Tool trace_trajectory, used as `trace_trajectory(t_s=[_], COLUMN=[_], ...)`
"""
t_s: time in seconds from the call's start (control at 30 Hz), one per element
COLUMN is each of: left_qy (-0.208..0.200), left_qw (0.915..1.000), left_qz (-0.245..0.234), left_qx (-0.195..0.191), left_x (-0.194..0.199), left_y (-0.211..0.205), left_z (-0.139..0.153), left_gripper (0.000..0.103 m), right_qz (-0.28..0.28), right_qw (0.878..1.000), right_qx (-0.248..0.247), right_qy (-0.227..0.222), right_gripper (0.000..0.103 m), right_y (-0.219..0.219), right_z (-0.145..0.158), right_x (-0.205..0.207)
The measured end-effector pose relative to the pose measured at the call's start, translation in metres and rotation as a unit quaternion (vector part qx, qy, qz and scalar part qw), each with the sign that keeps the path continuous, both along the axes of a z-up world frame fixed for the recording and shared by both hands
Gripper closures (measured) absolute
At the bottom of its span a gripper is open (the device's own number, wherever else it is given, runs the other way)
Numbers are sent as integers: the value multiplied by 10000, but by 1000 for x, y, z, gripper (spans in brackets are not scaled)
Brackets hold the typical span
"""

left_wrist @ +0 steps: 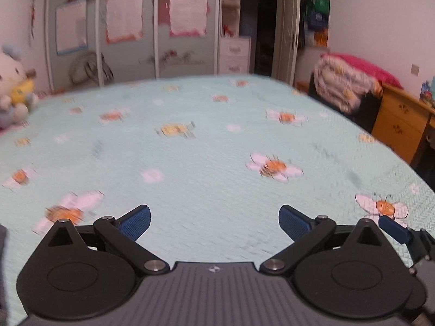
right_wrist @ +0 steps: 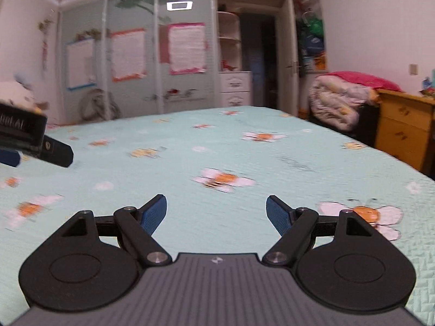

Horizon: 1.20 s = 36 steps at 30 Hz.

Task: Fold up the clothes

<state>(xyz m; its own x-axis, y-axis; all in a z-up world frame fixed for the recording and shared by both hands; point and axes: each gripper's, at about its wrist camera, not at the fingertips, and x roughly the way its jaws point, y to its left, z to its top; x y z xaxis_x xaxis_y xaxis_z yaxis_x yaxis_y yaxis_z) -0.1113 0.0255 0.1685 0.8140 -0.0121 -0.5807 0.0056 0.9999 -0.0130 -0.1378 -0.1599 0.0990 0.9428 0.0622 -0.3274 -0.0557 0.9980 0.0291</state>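
Observation:
No garment shows on the bed in either view. My left gripper (left_wrist: 214, 221) hangs open over the pale green bedspread (left_wrist: 206, 141) with nothing between its blue pads. My right gripper (right_wrist: 216, 213) is also open and empty above the same bedspread (right_wrist: 244, 157). In the left wrist view, a blue fingertip of the right gripper (left_wrist: 394, 229) pokes in at the lower right edge. In the right wrist view, the black body of the left gripper (right_wrist: 30, 138) enters from the left edge. Both views are blurred by motion.
A plush toy (left_wrist: 13, 87) sits at the bed's far left. Folded quilts with a pink pillow (left_wrist: 345, 84) are piled on a dark stand beside a wooden dresser (left_wrist: 399, 125) on the right. Sliding wardrobe doors (right_wrist: 136, 62) and an open doorway (right_wrist: 261, 62) stand beyond the bed.

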Motion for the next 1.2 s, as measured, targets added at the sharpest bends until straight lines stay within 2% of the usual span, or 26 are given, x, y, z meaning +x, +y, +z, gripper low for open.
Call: trace_trajectory(t_s=[0.07,0.17,0.3,0.37,0.43,0.5,0.6,0.67,0.77,1.2], left_qy=[275,629,546,504,365,130,202,181,144,115], left_qw=[9996,9980,9982,9981,9981,9978,9995,9998,9997,9998], left_qz=[-91,-79,14,60,100,110,104,111,114,123], left_qx=[39,23,244,355,495,643,200,66,142,143], left_x=[31,72,97,110,121,130,145,144,140,127], left_y=[-15,-26,-37,-42,-46,-47,-33,-32,-36,-46], left_z=[-31,-78,-122,-144,-160,-166,-171,-172,-173,-173], left_gripper=[0,0,8,1,2,0,0,0,0,0], right_qz=[-140,-269,-342,-329,-370,-420,-432,-435,-392,-384], right_qw=[9997,9984,9925,9905,9899,9889,9881,9879,9882,9880], right_qx=[-163,-81,253,239,156,51,-159,-211,-90,-148], right_qy=[77,486,1145,1317,1361,1423,1469,1475,1476,1488], right_gripper=[23,23,23,23,23,21,17,17,16,15], right_y=[-4,-9,-14,-12,-8,-4,2,0,-8,-9], right_z=[-22,-55,-86,-92,-94,-97,-101,-103,-101,-101], right_x=[15,44,81,89,96,100,101,106,108,112])
